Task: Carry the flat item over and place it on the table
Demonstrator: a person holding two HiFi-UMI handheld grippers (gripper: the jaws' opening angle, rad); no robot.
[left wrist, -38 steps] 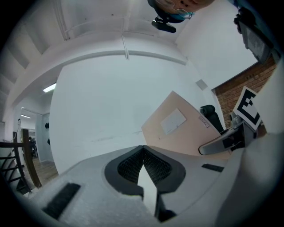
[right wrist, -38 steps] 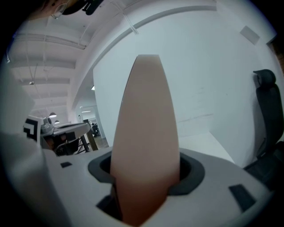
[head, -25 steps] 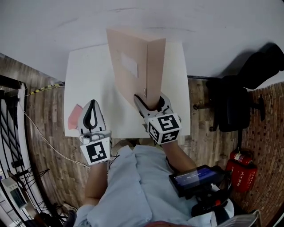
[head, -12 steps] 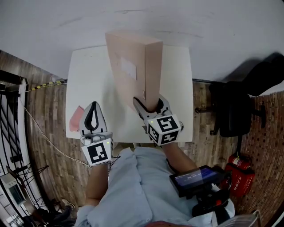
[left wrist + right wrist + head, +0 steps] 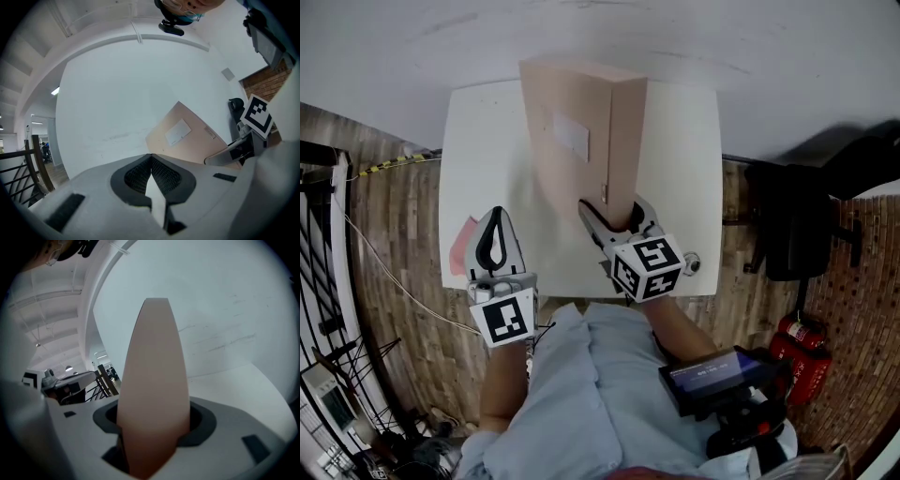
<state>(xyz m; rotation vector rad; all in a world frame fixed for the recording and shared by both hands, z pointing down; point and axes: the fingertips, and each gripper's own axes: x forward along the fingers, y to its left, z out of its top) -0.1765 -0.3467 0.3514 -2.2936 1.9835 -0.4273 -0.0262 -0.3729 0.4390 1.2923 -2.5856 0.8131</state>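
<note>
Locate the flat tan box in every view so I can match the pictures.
Head view: flat tan box at upper centre, standing on edge over the white table, near end in the right gripper.
Left gripper view: flat tan box right of centre, tilted, white label showing.
Right gripper view: flat tan box at centre, narrow edge on, between the jaws.
Shared landmark: the white wall behind it.

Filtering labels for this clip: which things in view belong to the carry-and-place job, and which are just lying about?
Job:
flat cardboard box
right gripper, clamped on it
white table

Lying about:
left gripper, shut and empty
pink scrap at the table's left edge
office chair
fire extinguisher
</note>
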